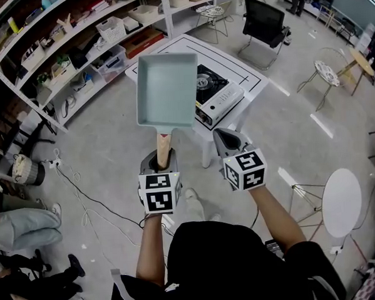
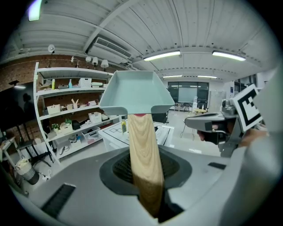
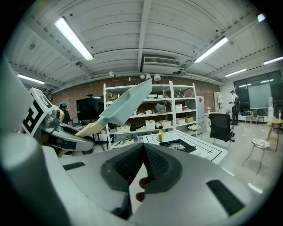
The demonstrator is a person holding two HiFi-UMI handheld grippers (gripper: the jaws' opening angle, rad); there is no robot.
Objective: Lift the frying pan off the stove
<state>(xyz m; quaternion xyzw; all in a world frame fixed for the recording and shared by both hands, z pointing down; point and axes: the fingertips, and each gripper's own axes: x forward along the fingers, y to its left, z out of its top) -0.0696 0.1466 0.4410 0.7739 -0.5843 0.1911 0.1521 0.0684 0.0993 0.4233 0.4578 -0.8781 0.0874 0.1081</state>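
Our left gripper (image 1: 163, 155) clamps the wooden handle (image 1: 164, 143); the frying pan (image 1: 165, 89) stands out ahead of its jaws, clear of the stove (image 1: 219, 95). Beside it, the right gripper (image 1: 226, 138) is closed, empty. We judge the lift done.

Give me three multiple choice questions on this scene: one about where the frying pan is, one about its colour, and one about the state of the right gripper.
1. Where is the frying pan?
A) In the air, held by the left gripper, clear of the stove
B) On a shelf
C) On the floor

2. What colour is the pan's body?
A) Black
B) Red
C) Pale blue-green

3. How is the right gripper?
A) Wide open
B) Shut and empty
C) Shut on the pan's handle

Answers:
1 A: the left gripper view shows the wooden handle clamped and the pan up high.
2 C: the head view shows its pale blue-green inside.
3 B: the right gripper view shows the jaws together with nothing between them.
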